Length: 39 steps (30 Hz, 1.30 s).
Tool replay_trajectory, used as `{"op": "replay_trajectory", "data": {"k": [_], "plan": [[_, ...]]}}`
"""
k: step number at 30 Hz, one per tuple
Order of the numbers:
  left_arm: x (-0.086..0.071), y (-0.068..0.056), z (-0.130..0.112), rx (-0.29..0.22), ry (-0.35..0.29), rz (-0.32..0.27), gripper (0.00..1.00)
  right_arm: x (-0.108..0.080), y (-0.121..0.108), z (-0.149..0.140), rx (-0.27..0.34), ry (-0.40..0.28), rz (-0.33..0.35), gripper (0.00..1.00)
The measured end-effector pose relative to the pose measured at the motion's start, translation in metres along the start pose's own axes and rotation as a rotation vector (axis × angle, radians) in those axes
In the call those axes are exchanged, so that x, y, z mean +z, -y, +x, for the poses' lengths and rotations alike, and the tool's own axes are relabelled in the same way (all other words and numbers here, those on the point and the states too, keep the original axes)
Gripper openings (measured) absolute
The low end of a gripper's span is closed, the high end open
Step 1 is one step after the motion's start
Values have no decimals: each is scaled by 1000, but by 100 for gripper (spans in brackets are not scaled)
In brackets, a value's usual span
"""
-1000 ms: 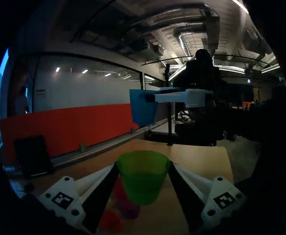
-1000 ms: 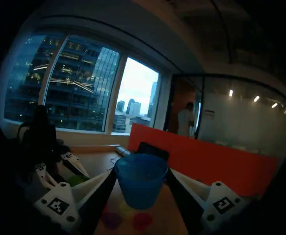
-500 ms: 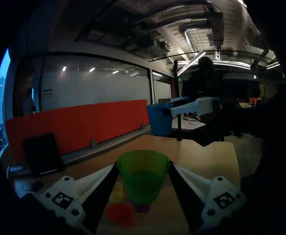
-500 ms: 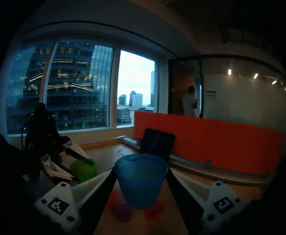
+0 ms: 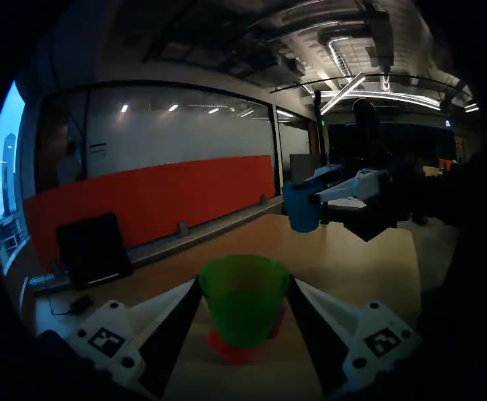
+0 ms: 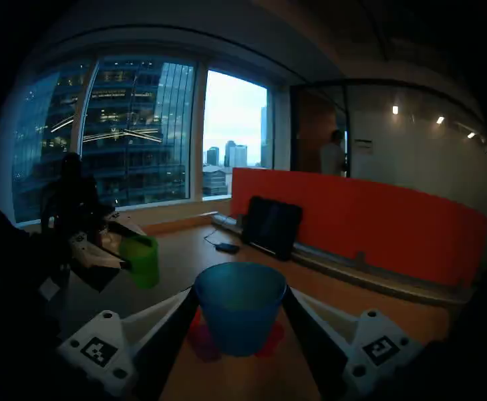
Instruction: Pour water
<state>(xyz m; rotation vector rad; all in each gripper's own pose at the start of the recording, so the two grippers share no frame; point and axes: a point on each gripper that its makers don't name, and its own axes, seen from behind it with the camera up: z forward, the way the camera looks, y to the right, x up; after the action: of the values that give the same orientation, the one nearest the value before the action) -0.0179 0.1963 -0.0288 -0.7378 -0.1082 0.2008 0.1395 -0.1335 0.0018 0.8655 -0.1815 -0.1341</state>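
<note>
Left gripper [image 5: 243, 289] clamps an upright green cup [image 5: 243, 311] between both fingers. The right gripper [image 6: 240, 294] likewise squeezes an upright blue cup [image 6: 240, 321]. Both cups are held level and apart above the wooden table [image 5: 357, 257], probably to avoid spilling before pouring. Dim light hides any water inside. A red shape [image 5: 230, 352] beneath is half covered.

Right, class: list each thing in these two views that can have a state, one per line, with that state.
green cup: upright, held off the table, contents unclear.
blue cup: upright, held off the table, contents unclear.
left gripper: jaws shut on the green cup.
right gripper: jaws shut on the blue cup.
red cup: standing on the table, partly hidden behind the green cup.
</note>
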Motion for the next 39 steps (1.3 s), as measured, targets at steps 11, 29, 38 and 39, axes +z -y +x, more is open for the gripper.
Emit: {"op": "replay_trajectory", "data": {"k": [11, 29, 38, 39], "plan": [[-13, 18, -37, -12, 81, 40, 88, 5, 10, -47, -19, 84, 35, 92], [-10, 15, -117, -44, 262, 14, 88, 13, 26, -133, -10, 255, 103, 93], [-5, 14, -150, -56, 337, -4, 88, 20, 30, -162, -9, 306, 125, 92], [-4, 14, -153, -60, 343, -6, 88, 21, 31, -164, -9, 310, 127, 93]]}}
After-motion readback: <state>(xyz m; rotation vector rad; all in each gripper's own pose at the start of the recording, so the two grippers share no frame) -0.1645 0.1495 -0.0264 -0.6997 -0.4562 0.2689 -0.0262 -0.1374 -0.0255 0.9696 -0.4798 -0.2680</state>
